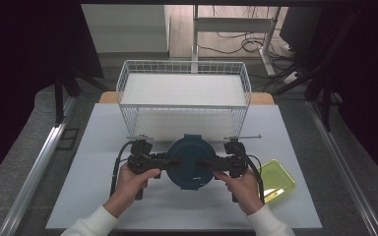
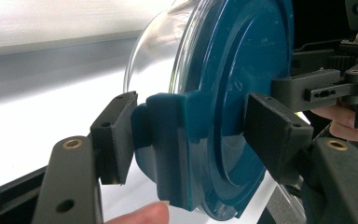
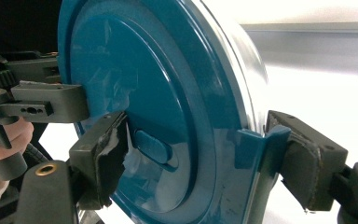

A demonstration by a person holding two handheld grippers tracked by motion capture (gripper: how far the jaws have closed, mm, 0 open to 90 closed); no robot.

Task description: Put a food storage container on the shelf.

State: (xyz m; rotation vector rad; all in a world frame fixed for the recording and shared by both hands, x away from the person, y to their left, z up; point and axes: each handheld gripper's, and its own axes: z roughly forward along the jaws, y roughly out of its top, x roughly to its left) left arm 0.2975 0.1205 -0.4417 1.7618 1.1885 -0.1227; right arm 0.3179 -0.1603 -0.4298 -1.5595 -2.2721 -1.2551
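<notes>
Gripping a lidded bowl point(image 1: 191, 162) from both sides, above the surface point(image 1: 93, 196), between the tools. Left tool point(image 2: 189, 140) clamping the bowl's latch tab and lid point(image 2: 242, 93); right tool point(image 3: 205, 158) squeezing the opposite tab. Both hands level with the bowl, equally near. Beyond the bowl, a wire basket point(image 1: 184, 91); right of it, a yellow tray point(image 1: 278, 179).

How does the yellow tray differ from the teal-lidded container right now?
The teal-lidded container is round, dark teal over clear glass; the yellow tray is rectangular and translucent yellow-green. The container is clamped between the left gripper and right gripper; the tray lies untouched, right of the right hand. Both sit near the table's front.
</notes>
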